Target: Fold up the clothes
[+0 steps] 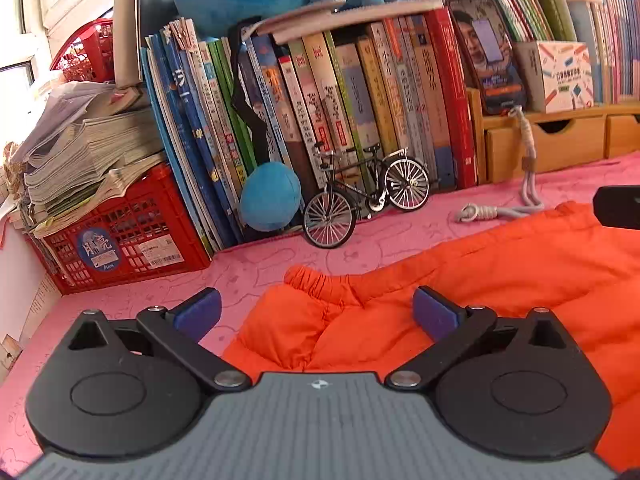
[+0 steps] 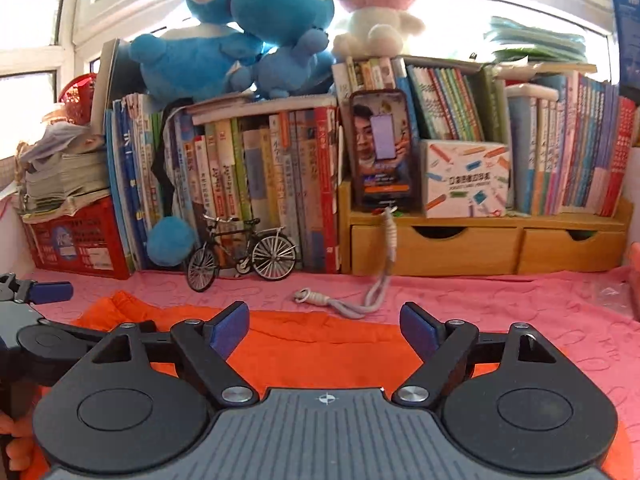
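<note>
- Pink patterned cloth (image 2: 500,300) covers the work surface, backed by a row of upright books (image 2: 256,184), a wooden drawer unit (image 2: 472,246), a red plastic crate (image 1: 132,236), a model bicycle (image 1: 366,188) and blue plush toys (image 2: 240,40) on top of the books.
- An orange padded garment (image 1: 500,280) lies spread on the pink cloth, with an elastic gathered edge (image 1: 316,282) at its far left corner; whether that is a waistband or a cuff I cannot tell.
- Progress, as I judge it: early. The garment looks rumpled and puffy, no neat fold line shows, and neither claw has hold of the cloth.
- The left gripper (image 1: 316,312) points forward and somewhat downward above the gathered corner, jaws spread wide, nothing pinched between the blue pads.
- The right gripper (image 2: 324,330) hovers at a similar downward tilt over the garment's far edge, jaws apart and empty.
- A grey cord (image 2: 348,304) lies on the pink cloth just beyond the garment, apart from both claws.
- Left to do: grasp an edge or corner and fold the garment over.
</note>
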### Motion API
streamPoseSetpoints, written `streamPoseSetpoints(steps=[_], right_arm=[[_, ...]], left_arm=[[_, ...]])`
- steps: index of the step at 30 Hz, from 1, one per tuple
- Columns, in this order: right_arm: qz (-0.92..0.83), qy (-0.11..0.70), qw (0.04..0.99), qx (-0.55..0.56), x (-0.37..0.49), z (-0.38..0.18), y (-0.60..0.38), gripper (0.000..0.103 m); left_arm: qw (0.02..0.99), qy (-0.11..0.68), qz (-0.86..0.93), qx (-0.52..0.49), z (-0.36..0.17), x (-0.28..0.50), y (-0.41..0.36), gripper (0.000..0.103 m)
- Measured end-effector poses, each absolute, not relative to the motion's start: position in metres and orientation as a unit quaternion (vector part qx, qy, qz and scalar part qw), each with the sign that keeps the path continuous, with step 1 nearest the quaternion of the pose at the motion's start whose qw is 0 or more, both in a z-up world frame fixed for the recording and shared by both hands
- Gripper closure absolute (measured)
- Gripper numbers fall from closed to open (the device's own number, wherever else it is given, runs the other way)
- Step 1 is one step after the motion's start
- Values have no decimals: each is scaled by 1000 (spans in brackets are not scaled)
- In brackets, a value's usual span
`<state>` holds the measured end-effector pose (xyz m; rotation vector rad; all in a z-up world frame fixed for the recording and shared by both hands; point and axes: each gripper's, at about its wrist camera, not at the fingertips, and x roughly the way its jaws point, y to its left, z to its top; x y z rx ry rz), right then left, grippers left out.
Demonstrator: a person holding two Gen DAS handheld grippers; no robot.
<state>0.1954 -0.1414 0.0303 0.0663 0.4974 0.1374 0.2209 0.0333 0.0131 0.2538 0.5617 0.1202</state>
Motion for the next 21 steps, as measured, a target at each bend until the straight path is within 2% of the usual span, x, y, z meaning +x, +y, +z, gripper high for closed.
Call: streamPoseSetpoints(steps=[4, 9, 11, 13, 15, 16, 18, 21], right_arm=[[28, 289, 957, 29, 217, 10, -161, 29], [-53, 304, 950, 40, 216, -2, -220, 30], [-85, 309, 945, 66, 212, -9, -249, 30], [-102, 315, 938, 102, 206, -16, -274, 19], [-85, 319, 931, 154, 197, -19, -296, 20], [-77, 321, 927, 180, 193, -20, -307, 24], [-19, 297, 930, 214, 176, -14, -331, 25], [117, 261, 919, 270, 139, -11, -369, 20]], left_arm=[[944, 304, 83, 99, 3, 233, 59, 0], [939, 336, 66, 22, -7, 241, 94, 0], [941, 333, 61, 22, -8, 240, 93, 0], [942, 329, 51, 31, -9, 239, 88, 0], [942, 327, 51, 48, -9, 238, 82, 0], [942, 326, 52, 57, -10, 238, 79, 0], [942, 328, 48, 56, -11, 238, 80, 0], [940, 340, 29, 16, -13, 241, 91, 0]])
